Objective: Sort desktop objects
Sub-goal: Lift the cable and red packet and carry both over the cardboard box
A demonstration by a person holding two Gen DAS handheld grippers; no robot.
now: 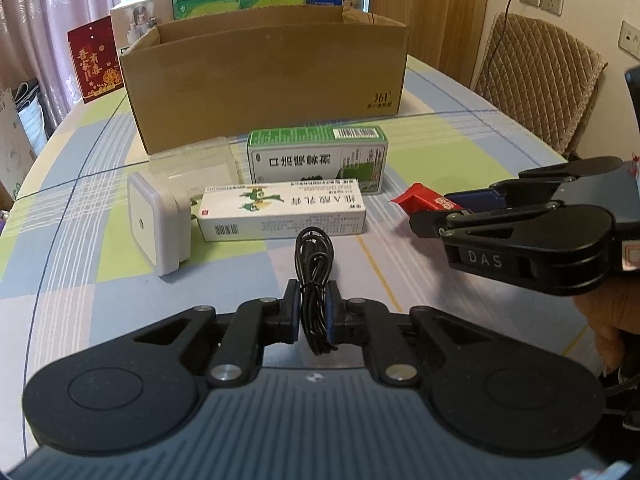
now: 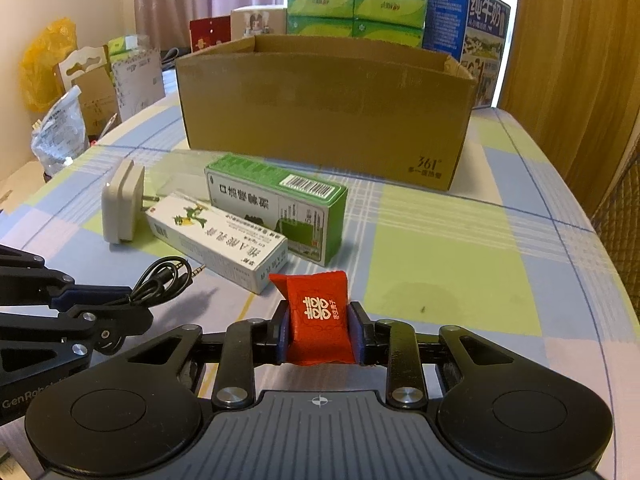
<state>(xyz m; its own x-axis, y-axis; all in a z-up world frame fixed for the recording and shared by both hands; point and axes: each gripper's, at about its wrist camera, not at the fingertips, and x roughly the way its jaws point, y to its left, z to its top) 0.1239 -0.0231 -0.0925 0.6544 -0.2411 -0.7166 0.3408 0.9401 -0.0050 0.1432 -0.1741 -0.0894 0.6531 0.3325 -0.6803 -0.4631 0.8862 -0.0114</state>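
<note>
Since both sets of fingers are clamped, left gripper (image 1: pixel 313 314) on the cable (image 1: pixel 314 276), right gripper (image 2: pixel 320 330) on the red candy (image 2: pixel 318 312), I'd lift both clear over the cardboard box (image 2: pixel 324 116) wall before releasing.

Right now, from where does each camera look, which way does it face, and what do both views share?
Left wrist: sits on the left tongs, facing the cardboard box across the table; own tongs shut on a coiled black cable; right tongs and a hand enter from the right.
Right wrist: sits on the right tongs, facing the same box; shut on a red candy packet; left tongs at left.
Shared: box, green medicine box, white ointment box, white plug adapter.
</note>
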